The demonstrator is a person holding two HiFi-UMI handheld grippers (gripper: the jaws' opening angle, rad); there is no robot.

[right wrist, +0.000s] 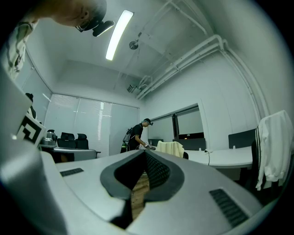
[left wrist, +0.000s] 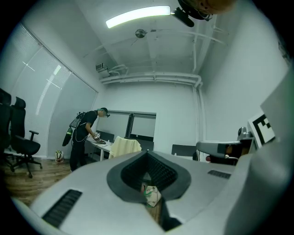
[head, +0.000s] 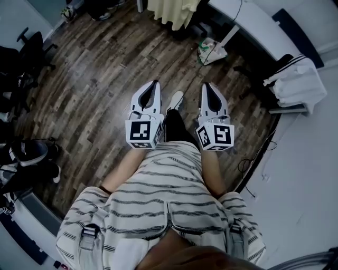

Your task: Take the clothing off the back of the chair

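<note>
Clothing (head: 296, 80), white with dark stripes along one edge, hangs over the back of a chair (head: 257, 74) at the right of the head view, well apart from both tools. In the right gripper view it shows at the far right edge as a pale drape hanging straight down beside a long white counter (right wrist: 229, 157). We see a second, yellowish garment (head: 171, 11) on another chair back at the top of the head view; both gripper views show it in the distance.

Our left tool (head: 154, 87) and right tool (head: 208, 88) point forward side by side over the wooden floor (head: 105, 68), level with each other, with one shoe (head: 176, 100) showing between them. Each is clenched on nothing: in both gripper views the dark pads meet at the tips and only floor shows through the slit lower down. Through the slit of the left tool we also glimpse a green and white bag (left wrist: 150, 193) lying on the floor far beyond the tips; the head view places it near the counter's leg.

A person in dark clothes (left wrist: 85, 135) stands bent over a far counter beside the yellowish garment. Black office chairs (head: 31, 47) stand along the left wall. Our striped shirt (head: 163, 200) fills the bottom of the head view.
</note>
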